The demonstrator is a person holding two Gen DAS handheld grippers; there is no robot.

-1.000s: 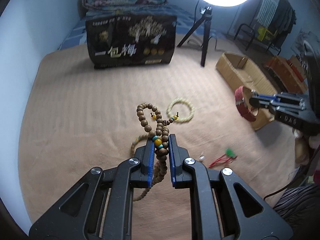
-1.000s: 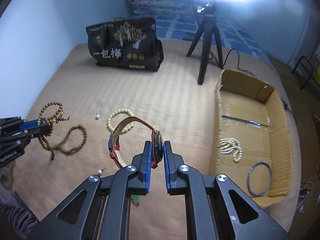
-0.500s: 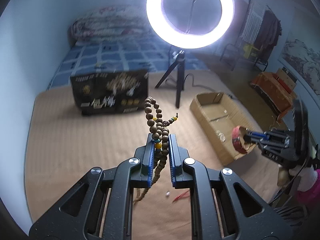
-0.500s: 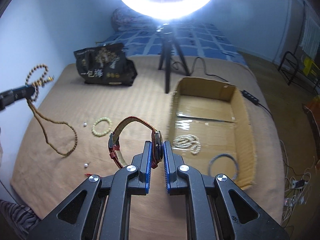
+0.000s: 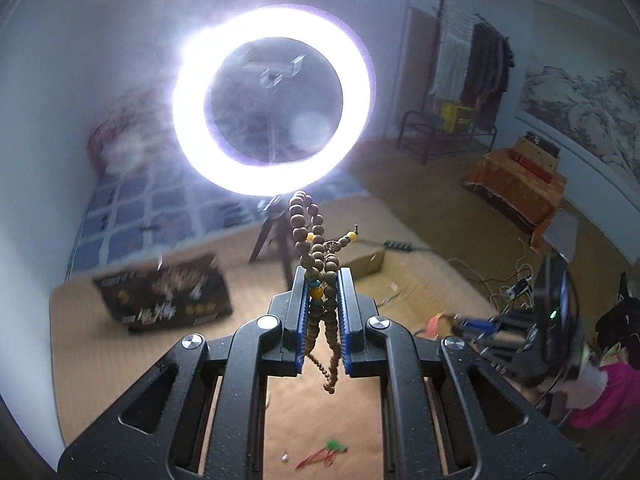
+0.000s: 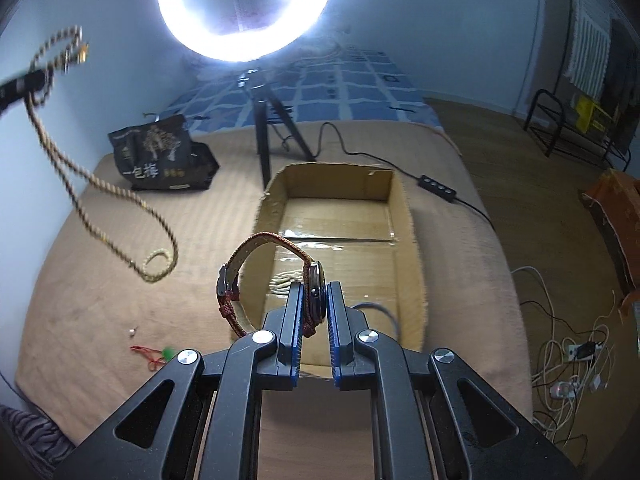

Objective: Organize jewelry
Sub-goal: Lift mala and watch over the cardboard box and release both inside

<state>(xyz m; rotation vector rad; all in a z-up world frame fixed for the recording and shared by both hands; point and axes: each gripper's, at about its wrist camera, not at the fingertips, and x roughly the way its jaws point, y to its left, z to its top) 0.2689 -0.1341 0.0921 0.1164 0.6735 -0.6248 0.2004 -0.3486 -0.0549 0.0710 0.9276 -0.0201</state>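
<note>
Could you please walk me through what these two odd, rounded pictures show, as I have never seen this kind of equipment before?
No robot is involved: a person holds a two-finger gripper in each hand, and a wide-angle camera on each one looks forward along its fingers, hence the curved edges.

The left wrist view shows the left gripper shut on a wooden bead necklace, lifted up in front of a bright ring light. The right wrist view shows the right gripper shut on a wristwatch with a reddish woven strap, in front of an open cardboard box. The same necklace dangles at that picture's left edge.

Both work over a tan mat. On it lie a black printed bag, a red cord with a green piece and a small pearl-like bead. The box already holds some pale beads, partly hidden by the watch.
</note>
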